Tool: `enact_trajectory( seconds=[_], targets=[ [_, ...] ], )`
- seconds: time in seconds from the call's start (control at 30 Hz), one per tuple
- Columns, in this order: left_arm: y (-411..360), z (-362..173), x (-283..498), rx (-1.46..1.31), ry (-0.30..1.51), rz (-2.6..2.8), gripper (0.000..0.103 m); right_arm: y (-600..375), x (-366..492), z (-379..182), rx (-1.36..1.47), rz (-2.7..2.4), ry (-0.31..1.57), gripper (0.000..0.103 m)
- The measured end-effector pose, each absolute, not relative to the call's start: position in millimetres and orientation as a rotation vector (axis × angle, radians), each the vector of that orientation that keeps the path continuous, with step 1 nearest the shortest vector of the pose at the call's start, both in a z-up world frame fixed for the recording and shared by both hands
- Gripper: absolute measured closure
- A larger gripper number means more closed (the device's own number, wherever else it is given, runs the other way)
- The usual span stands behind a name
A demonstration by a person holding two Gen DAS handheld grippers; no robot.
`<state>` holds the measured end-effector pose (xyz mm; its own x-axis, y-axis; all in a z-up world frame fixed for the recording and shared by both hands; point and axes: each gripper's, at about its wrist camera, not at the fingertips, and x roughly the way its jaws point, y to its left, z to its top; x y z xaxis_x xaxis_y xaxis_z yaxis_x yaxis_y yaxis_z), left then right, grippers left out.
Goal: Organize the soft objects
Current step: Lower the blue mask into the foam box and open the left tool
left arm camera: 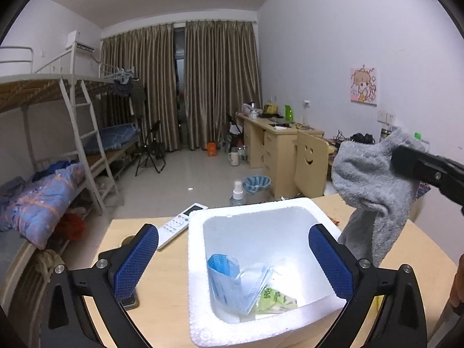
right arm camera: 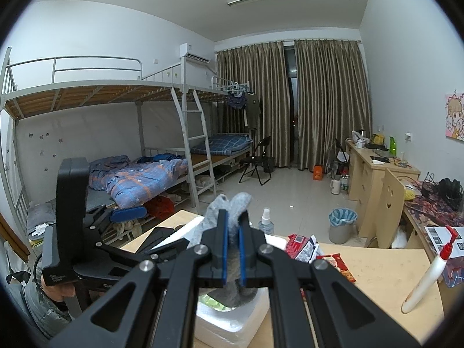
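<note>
A white foam box (left arm camera: 197,261) stands on the wooden table and holds a blue face mask (left arm camera: 229,278) and a green packet (left arm camera: 275,300). My left gripper (left arm camera: 233,264) is open and empty, its blue pads on either side of the box. My right gripper (right arm camera: 233,243) is shut on a grey sock (right arm camera: 229,206). In the left wrist view the sock (left arm camera: 374,185) hangs from the right gripper (left arm camera: 406,159) above the box's right rim. The box also shows below the sock in the right wrist view (right arm camera: 232,327).
A white remote (left arm camera: 179,226) lies left of the box. A spray bottle (left arm camera: 237,194) stands at the table's far edge. Red snack packets (right arm camera: 307,246) and a white pump bottle (right arm camera: 429,272) lie on the table to the right. A phone (left arm camera: 130,301) lies under my left finger.
</note>
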<state>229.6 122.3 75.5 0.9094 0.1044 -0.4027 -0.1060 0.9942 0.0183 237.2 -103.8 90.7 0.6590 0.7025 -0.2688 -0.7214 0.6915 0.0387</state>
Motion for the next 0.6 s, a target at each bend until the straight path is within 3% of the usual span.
enact_trajectory(
  seconds=[0.6],
  targets=[
    [160.4,84.9,194.0,-0.024,0.352,0.21,0.0,-80.4,243.9,99.6,-0.099,0.832,0.268,0.094]
  ],
)
